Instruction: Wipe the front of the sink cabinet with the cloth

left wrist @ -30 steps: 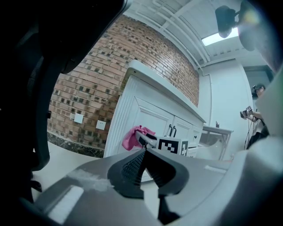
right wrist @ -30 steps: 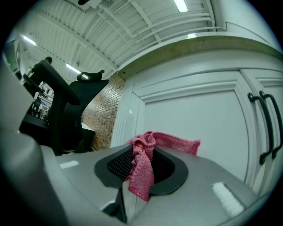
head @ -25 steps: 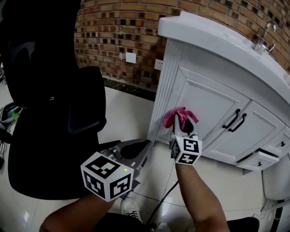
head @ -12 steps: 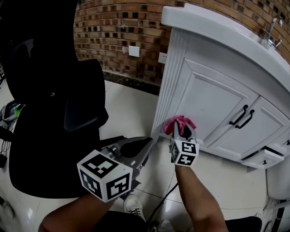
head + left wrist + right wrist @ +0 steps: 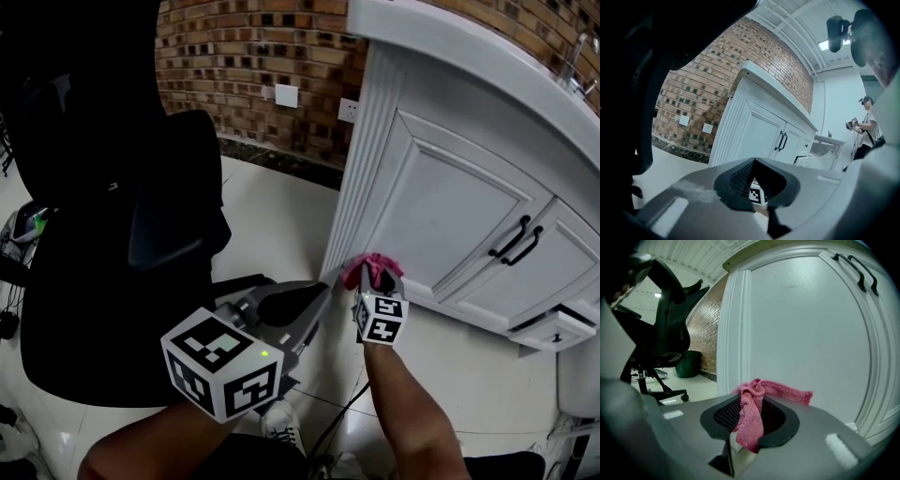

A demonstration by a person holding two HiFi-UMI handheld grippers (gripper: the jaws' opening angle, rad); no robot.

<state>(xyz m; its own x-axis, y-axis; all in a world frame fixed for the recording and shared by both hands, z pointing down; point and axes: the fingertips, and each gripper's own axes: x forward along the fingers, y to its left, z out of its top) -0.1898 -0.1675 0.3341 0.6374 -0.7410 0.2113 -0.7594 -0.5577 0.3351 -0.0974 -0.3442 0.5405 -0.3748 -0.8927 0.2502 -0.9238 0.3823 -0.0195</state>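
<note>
1. While checking against the position of a second ago, recorded a clear descent of the pink cloth (image 5: 368, 267) down the left door (image 5: 450, 211) of the sink cabinet (image 5: 427, 56): then at mid-panel, half a second ago near the door's lower rail, now at the door's bottom left corner, just beside the cabinet's fluted corner post (image 5: 364, 159) and close above the floor (image 5: 272, 216).
2. Found the right gripper (image 5: 374, 278) pointed squarely at the cabinet front, fingers clamped on the cloth, with one fold hanging down between them and a short tail sticking out toward the door.
3. Cannot confirm contact between cloth and door from either view; judged touching or very nearly so.
4. Found the left gripper (image 5: 314, 295) held low, out from the cabinet's left corner, much as before. Fingers together, nothing between them. Judged idle in this stroke.
5. Judged one top-to-bottom pass down the left margin of the left door as finished, with no cabinet front left below the cloth.
6. Judged the task well short of complete: saw nothing to show that the door area toward the black handles (image 5: 521, 242), or the cabinet front to their right, has been covered.
7. Judged the next move to call for lifting the cloth and shifting it toward the handles for a fresh pass. Possible snag: loose tail catching on the handles.
</note>
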